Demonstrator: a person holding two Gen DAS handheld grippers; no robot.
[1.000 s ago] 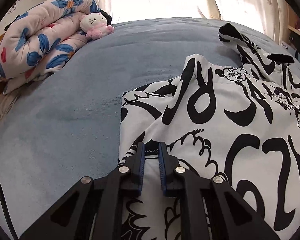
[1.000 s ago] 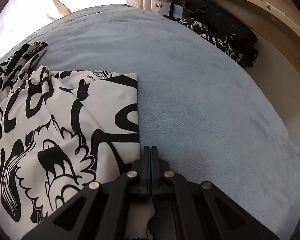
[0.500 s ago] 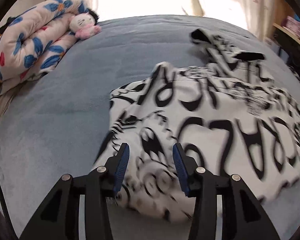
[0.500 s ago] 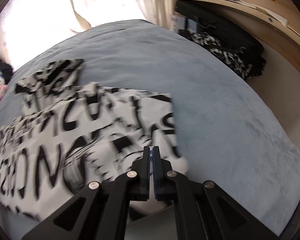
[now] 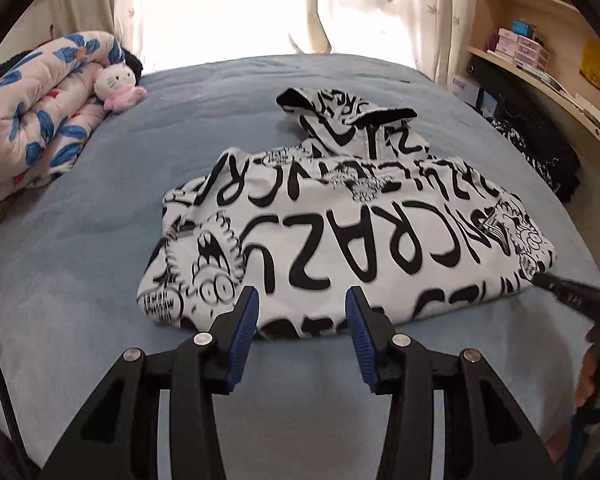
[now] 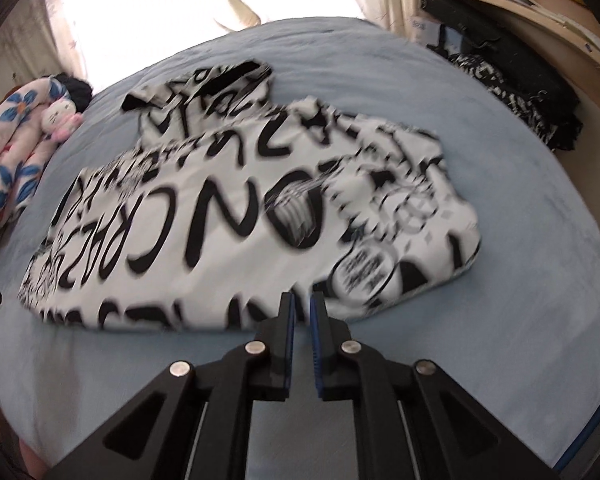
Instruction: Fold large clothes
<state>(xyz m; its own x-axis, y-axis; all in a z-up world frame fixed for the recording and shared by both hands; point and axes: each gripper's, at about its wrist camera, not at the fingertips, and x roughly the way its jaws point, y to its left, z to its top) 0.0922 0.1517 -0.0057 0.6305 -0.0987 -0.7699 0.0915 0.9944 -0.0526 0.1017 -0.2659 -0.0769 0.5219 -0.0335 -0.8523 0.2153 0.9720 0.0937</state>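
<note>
On the big blue bed [image 5: 100, 248] the black-and-white printed garment [image 5: 340, 232] lies folded in the middle, the left gripper [image 5: 302, 312] hangs over its near edge with jaws apart and empty, and the right gripper [image 6: 301, 312], whose jaws have just been opening, shows a narrow empty gap.

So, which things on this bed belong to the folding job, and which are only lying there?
Belong to the job:
- black-and-white printed garment
- left gripper, open
- right gripper, slightly open

Only lying about:
- flowered quilt
- plush cat
- dark clothes pile
</note>
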